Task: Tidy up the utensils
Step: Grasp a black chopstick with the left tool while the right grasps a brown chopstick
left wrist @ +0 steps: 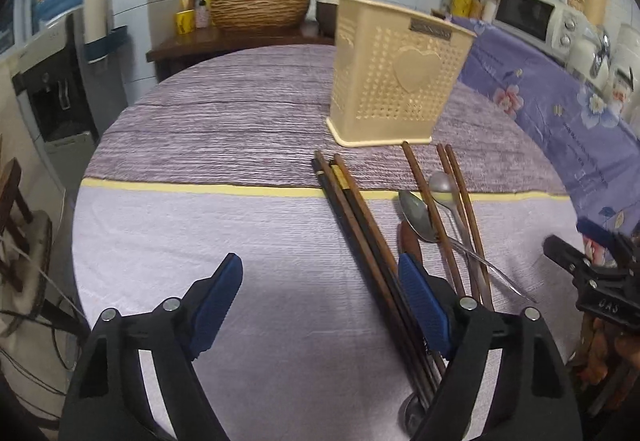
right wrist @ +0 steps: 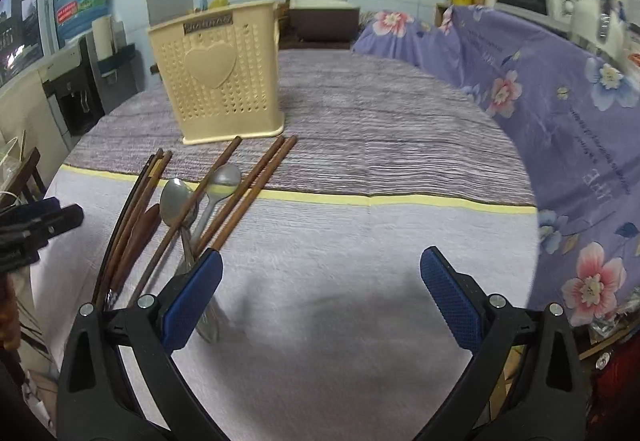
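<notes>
Two grippers hang over one crowded heap of cutlery, and we judge that crowding to be the main hazard.

Going left to right in the left wrist view: our left gripper (left wrist: 320,305) has its jaws apart with only bare tablecloth (left wrist: 180,233) between the blue pads, nothing held. Its right-hand pad sits just over the bundle of dark chopsticks (left wrist: 352,217), which runs from frame centre down to the lower middle. If we close from here, we risk pinching one stick off-centre and levering the rest sideways.

Right of that bundle lies a reddish-brown wooden utensil (left wrist: 408,241), mostly hidden, then two metal spoons (left wrist: 416,213) with lighter brown chopsticks (left wrist: 460,209) crossing over them. Lifting a spoon could drag or roll the sticks lying on it; lifting a stick could flick a spoon handle.

Above the heap, upper middle right, stands the cream perforated utensil holder (left wrist: 396,81), upright and, as far as we can see, still unfilled. It looks light, so a long stick dropped against its rim at an angle could tip or shove it.

At the right edge the right gripper (left wrist: 580,265) shows only partly; in the right wrist view (right wrist: 320,297) its jaws stand apart over empty cloth, the left pad beside the spoon handles. Both tools reaching into the same heap could collide.
</notes>
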The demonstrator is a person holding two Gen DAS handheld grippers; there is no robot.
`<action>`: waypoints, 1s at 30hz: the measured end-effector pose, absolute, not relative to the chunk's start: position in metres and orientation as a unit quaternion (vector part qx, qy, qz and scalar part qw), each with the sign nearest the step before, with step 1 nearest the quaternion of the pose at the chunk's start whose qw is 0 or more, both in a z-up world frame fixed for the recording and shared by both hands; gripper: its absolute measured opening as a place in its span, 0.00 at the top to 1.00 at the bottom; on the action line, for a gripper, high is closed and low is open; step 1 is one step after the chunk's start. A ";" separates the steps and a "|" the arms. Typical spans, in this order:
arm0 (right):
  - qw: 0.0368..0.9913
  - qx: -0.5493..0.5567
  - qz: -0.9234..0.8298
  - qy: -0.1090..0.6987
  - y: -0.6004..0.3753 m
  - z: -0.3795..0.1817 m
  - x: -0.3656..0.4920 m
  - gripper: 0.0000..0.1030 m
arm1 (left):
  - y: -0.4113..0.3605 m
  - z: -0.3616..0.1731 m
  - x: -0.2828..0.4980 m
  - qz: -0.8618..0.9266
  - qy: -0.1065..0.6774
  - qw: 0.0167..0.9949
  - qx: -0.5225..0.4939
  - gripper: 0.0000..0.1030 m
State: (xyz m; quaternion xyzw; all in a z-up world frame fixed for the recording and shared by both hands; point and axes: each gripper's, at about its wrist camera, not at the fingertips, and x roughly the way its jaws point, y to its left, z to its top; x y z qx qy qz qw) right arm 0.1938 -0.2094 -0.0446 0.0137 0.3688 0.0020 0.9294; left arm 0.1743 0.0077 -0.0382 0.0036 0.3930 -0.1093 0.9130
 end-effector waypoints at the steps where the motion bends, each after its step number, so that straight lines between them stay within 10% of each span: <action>1: 0.926 0.012 0.007 0.377 -0.206 -0.046 0.202 0.05 | 0.002 -0.040 0.177 -0.110 0.398 0.911 0.013 0.27; 30: 0.872 -0.057 -0.010 0.486 -0.210 -0.064 0.269 0.15 | 0.027 -0.054 0.227 -0.099 0.476 0.873 0.041 0.36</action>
